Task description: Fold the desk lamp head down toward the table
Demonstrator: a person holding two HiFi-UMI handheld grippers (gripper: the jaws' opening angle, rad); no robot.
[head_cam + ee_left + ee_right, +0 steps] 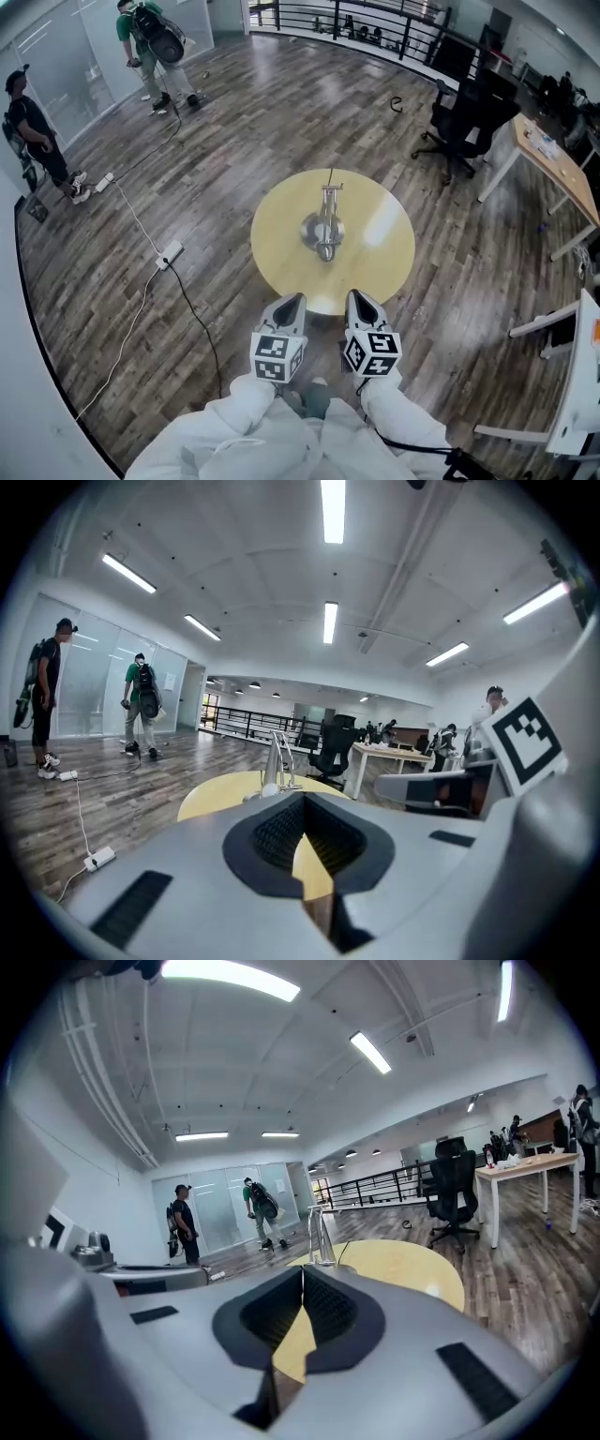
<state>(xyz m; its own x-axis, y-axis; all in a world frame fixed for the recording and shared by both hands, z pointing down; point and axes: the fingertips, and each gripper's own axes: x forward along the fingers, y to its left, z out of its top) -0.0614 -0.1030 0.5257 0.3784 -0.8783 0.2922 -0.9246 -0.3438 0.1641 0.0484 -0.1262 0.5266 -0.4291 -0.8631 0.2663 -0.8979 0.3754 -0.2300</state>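
A silver desk lamp stands at the middle of a round yellow table, its arm upright and its cord running off the far side. Both grippers hover side by side at the table's near edge, short of the lamp and touching nothing. My left gripper is shut and empty; my right gripper is shut and empty too. In the left gripper view the lamp rises just beyond the shut jaws of the left gripper. In the right gripper view the lamp stands a little right of the right gripper.
A black office chair and a wooden desk stand to the far right. A power strip with cables lies on the wood floor at left. Two people stand far left by glass walls. White furniture is at near right.
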